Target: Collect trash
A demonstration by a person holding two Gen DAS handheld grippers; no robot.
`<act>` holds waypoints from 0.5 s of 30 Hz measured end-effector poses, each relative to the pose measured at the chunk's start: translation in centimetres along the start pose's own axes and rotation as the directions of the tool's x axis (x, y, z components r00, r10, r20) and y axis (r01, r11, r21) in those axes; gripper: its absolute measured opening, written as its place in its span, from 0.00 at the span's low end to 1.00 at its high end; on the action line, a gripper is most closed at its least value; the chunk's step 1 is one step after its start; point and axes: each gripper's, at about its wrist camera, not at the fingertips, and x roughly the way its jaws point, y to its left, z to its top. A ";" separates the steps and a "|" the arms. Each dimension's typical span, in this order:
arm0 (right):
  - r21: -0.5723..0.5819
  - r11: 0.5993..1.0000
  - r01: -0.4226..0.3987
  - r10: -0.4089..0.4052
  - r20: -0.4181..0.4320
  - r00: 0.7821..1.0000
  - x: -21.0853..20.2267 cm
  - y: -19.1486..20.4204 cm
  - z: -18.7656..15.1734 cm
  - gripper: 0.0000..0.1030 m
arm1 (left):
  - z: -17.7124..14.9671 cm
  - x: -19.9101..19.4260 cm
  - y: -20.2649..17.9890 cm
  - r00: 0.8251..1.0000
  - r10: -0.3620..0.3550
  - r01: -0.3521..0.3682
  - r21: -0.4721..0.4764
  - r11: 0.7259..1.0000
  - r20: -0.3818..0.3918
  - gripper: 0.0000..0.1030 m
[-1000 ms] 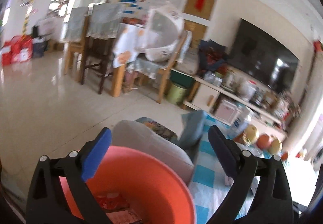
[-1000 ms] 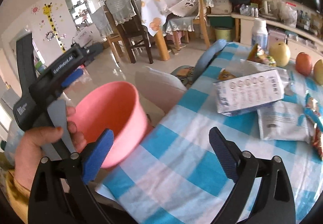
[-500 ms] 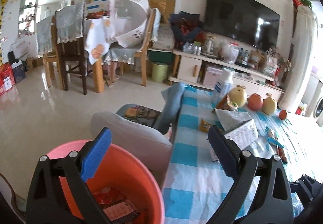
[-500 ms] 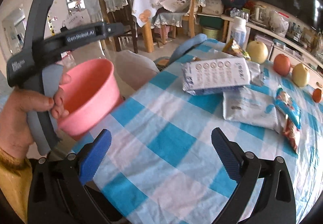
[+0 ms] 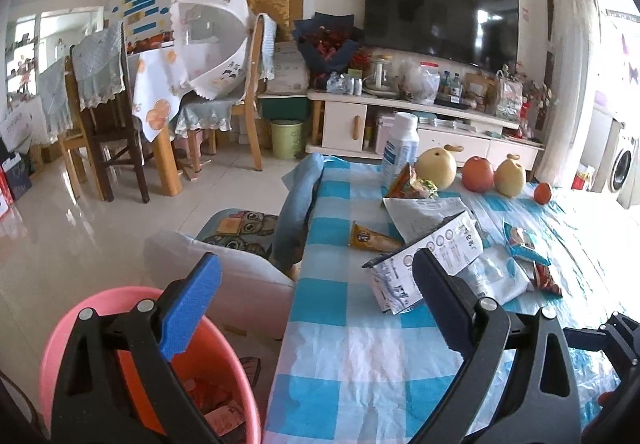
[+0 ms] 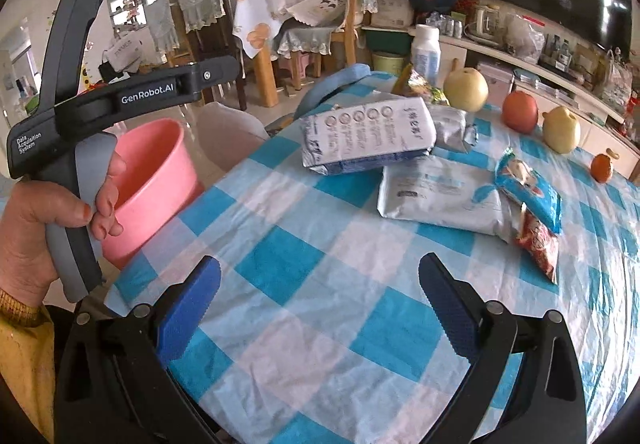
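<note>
Right wrist view: the right gripper [image 6: 320, 304] hangs wide and empty over the checked table [image 6: 304, 256]; the nearest trash, a white packet [image 6: 368, 135], lies farther in. Best reach straight in and close across its narrow side. The left gripper [image 5: 316, 304], also wide and empty, hovers by the pink bucket [image 5: 76, 324] left of the table, wrappers [image 5: 212, 400] inside.

both grippers, left gripper [image 5: 316, 308] and right gripper [image 6: 320, 304], hold fingers spread wide.
</note>
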 end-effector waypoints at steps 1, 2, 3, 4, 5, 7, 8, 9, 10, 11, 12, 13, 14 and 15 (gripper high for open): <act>0.003 1.000 0.000 0.000 -0.003 1.000 0.0 -0.2 -0.1 0.95 | 0.0 0.0 -0.4 1.000 -0.001 0.001 0.007 1.000 0.004 0.94; 0.008 1.000 0.002 -0.002 -0.009 1.000 0.0 -0.5 -0.3 0.95 | 0.0 0.1 -0.6 1.000 -0.001 0.001 0.011 1.000 0.005 0.94; 0.013 1.000 0.003 -0.002 -0.014 1.000 0.1 -0.8 -0.4 0.95 | 0.1 0.1 -0.9 1.000 0.001 -0.002 0.019 1.000 0.005 0.94; 0.017 1.000 0.003 -0.003 -0.020 1.000 0.1 -1.1 -0.6 0.95 | 0.1 0.2 -1.1 1.000 0.004 -0.004 0.025 1.000 0.005 0.94; 0.020 1.000 0.004 -0.004 -0.025 1.000 0.1 -1.3 -0.7 0.95 | 0.1 0.3 -1.4 1.000 0.005 -0.005 0.033 0.999 0.004 0.94; 0.024 1.000 0.009 -0.008 -0.032 0.999 0.1 -1.9 -1.0 0.95 | 0.0 0.5 -2.0 1.000 0.006 -0.006 0.049 0.999 0.001 0.94; 0.026 1.000 0.014 -0.013 -0.035 0.999 0.1 -2.1 -1.2 0.95 | -0.1 0.6 -2.4 1.000 0.007 -0.007 0.057 0.998 0.001 0.94; 0.030 0.999 0.020 -0.019 -0.040 0.999 0.1 -2.4 -1.3 0.95 | -0.1 0.7 -2.8 1.000 0.005 -0.005 0.065 0.998 0.002 0.94; 0.035 0.999 0.024 -0.023 -0.044 0.999 0.1 -2.7 -1.4 0.95 | -0.1 0.8 -3.2 1.000 0.002 -0.002 0.073 0.997 0.001 0.94; 0.046 0.999 0.028 -0.026 -0.051 0.998 0.0 -3.1 -1.5 0.95 | 0.0 0.9 -3.3 1.000 0.001 -0.001 0.076 0.997 -0.001 0.94; 0.056 0.998 0.029 -0.026 -0.054 0.998 0.0 -3.6 -1.6 0.95 | 0.0 1.0 -3.6 1.000 -0.001 0.001 0.078 0.997 -0.003 0.94; 0.063 0.997 0.033 -0.029 -0.056 0.998 0.0 -4.0 -1.7 0.95 | 0.0 1.2 -3.9 1.000 -0.014 0.015 0.074 0.997 -0.010 0.94; 0.074 0.996 0.041 -0.036 -0.062 0.997 0.0 -4.5 -1.8 0.95 | 0.1 1.4 -4.1 1.000 -0.028 0.029 0.065 0.997 -0.014 0.94; 0.083 0.995 0.047 -0.041 -0.067 0.997 -0.1 -5.0 -1.9 0.95 | 0.1 1.5 -4.4 0.999 -0.039 0.039 0.055 0.998 -0.015 0.94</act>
